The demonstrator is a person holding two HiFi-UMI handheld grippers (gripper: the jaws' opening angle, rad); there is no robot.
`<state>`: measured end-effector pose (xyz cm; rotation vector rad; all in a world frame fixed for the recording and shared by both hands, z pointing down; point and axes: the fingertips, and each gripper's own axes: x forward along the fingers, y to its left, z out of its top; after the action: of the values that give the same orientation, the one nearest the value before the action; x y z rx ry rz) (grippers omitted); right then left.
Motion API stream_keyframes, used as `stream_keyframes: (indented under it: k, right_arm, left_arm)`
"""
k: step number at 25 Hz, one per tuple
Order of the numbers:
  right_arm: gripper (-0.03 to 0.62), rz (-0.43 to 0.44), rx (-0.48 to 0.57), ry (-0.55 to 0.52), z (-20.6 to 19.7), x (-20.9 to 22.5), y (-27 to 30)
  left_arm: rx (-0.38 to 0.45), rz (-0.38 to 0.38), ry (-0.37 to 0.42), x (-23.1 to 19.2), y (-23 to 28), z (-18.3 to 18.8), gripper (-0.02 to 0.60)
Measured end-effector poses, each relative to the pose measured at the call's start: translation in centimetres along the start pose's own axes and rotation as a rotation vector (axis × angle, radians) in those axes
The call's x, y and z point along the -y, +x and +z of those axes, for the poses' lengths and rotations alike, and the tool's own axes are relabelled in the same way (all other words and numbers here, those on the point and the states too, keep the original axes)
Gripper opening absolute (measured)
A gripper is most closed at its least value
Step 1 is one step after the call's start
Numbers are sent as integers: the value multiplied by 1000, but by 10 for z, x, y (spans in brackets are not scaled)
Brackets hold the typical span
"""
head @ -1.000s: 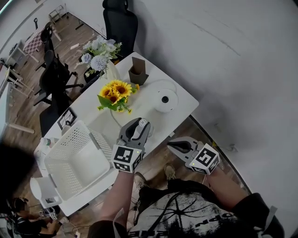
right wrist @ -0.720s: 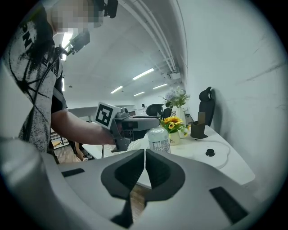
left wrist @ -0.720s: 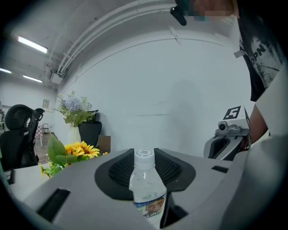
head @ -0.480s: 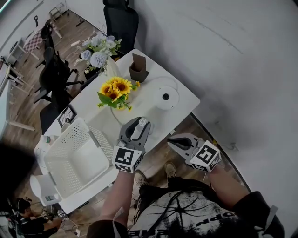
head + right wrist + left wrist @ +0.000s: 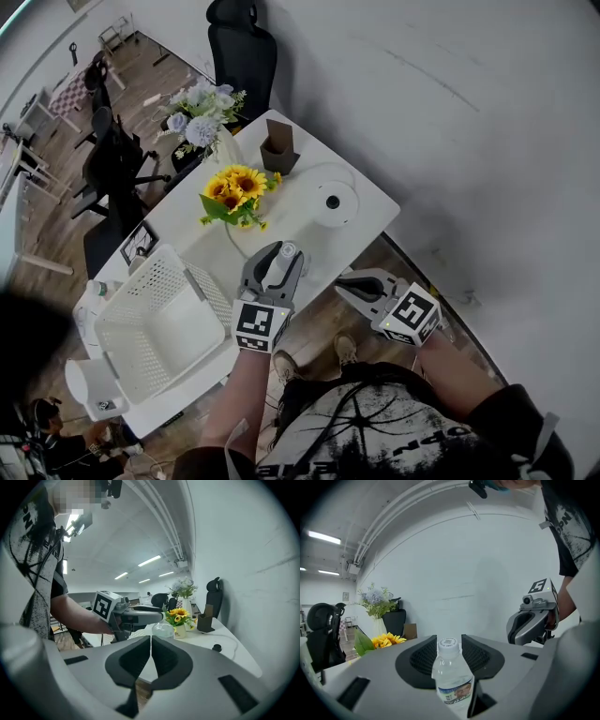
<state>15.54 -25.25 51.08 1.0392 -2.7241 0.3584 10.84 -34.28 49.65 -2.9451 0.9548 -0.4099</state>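
Bottle [image 5: 452,681] is gripped mid-body in the jaws of my left gripper [image 5: 281,255]. It looks light, smooth and squashy, so I judge the firmer shoulder a safer hold. My right gripper [image 5: 151,641] has its jaws closed on nothing.

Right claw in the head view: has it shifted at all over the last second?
Yes, slightly: the right claw has crept nearer the edge of the white table, judged against the round white device on it.

An office: black swivel chairs [image 5: 242,47] around a white desk [image 5: 366,192], with ceiling strip lights [image 5: 149,558] overhead.
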Motion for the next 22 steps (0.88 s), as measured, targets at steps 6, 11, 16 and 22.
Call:
stream_keyframes:
  k: [6,11,16,22]
  right_arm:
    - [25,-12,19,-24,15,0,4]
    - [25,-36,37,-32,31,0,4]
    - [25,-51,50,-61,44,-7,8]
    - [25,-60,55,-80,53,-10,12]
  left_arm:
    - [26,-2,-73,-2,-17,6,158]
    - [35,-45,-96,11,-28,14,156]
    - [35,-91,-123,21,-38,16,109]
    - [14,-121,-122,21,-43,13,23]
